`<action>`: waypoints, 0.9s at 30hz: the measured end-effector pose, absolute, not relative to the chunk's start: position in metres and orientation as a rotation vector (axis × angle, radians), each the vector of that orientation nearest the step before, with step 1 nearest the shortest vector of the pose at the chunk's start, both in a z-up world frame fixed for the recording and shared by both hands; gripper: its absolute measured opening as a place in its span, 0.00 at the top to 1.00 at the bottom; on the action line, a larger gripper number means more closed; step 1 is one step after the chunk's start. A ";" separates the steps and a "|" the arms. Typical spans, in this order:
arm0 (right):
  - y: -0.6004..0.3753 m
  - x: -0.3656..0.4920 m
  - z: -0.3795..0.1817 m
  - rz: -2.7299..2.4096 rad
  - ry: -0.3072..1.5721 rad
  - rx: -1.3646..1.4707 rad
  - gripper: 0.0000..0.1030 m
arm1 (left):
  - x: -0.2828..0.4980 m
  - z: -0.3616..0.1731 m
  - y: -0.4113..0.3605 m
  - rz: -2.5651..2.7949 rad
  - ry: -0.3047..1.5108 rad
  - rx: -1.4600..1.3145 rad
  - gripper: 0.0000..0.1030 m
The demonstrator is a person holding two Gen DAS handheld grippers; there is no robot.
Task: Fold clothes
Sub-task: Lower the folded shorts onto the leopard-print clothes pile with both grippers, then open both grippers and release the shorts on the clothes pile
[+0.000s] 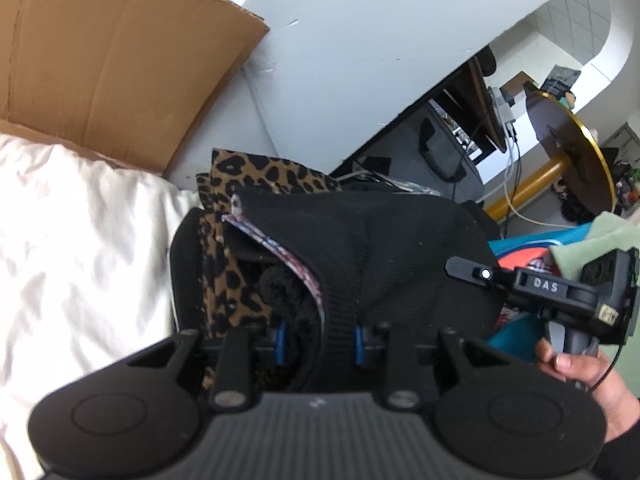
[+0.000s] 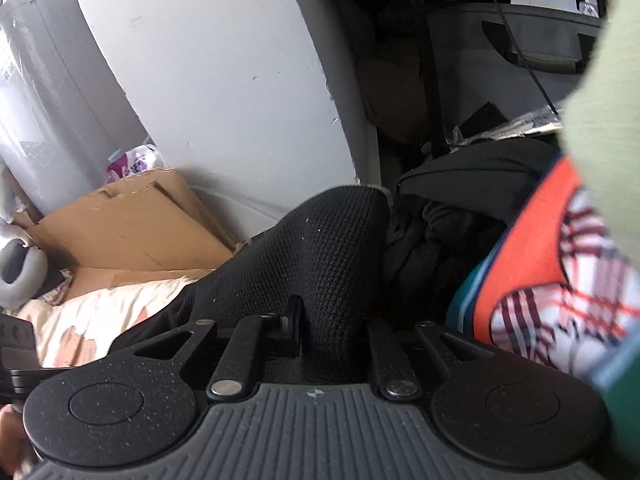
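Left wrist: black knit garment (image 1: 372,248), prob. bunched.

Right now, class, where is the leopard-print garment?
In the left wrist view, the leopard-print garment lies left of centre, tucked under the black knit garment, with the cream bedding to its left and the cardboard box behind.

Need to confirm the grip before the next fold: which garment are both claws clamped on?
The black knit garment. Both the left claw and right claw pinch its fabric; the leopard-print piece sits beneath, and the plaid one lies aside untouched.
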State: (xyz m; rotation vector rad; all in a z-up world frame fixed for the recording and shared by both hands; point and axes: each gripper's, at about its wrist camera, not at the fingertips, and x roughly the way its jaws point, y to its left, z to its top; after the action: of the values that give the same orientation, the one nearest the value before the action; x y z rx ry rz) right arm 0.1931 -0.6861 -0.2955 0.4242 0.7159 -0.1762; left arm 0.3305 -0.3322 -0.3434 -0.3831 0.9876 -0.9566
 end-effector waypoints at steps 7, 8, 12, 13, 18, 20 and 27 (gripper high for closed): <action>-0.694 0.228 -0.316 -0.199 0.731 0.375 0.86 | 0.341 -0.354 -0.341 -0.930 0.988 -0.352 0.69; -0.695 0.232 -0.318 -0.203 0.736 0.364 0.86 | 0.343 -0.355 -0.343 -0.928 0.989 -0.344 0.69; -0.698 0.252 -0.325 -0.227 0.754 0.315 0.86 | 0.349 -0.359 -0.346 -0.920 0.999 -0.342 0.69; -0.698 0.257 -0.328 -0.232 0.762 0.301 0.86 | 0.351 -0.360 -0.347 -0.917 1.002 -0.347 0.69; -0.701 0.276 -0.340 -0.299 0.798 0.242 0.79 | 0.357 -0.367 -0.353 -0.885 1.025 -0.362 0.69; -0.700 0.278 -0.340 -0.322 0.790 0.230 0.75 | 0.360 -0.367 -0.354 -0.883 1.030 -0.363 0.69; -0.689 0.264 -0.321 -0.369 0.713 0.175 0.59 | 0.364 -0.360 -0.363 -0.935 0.996 -0.284 0.69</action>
State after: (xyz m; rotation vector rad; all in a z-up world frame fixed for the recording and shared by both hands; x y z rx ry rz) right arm 0.2635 -0.6885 -0.3209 0.1751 0.7130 -0.3689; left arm 0.3636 -0.3633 -0.3597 -0.2838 0.9956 -0.9346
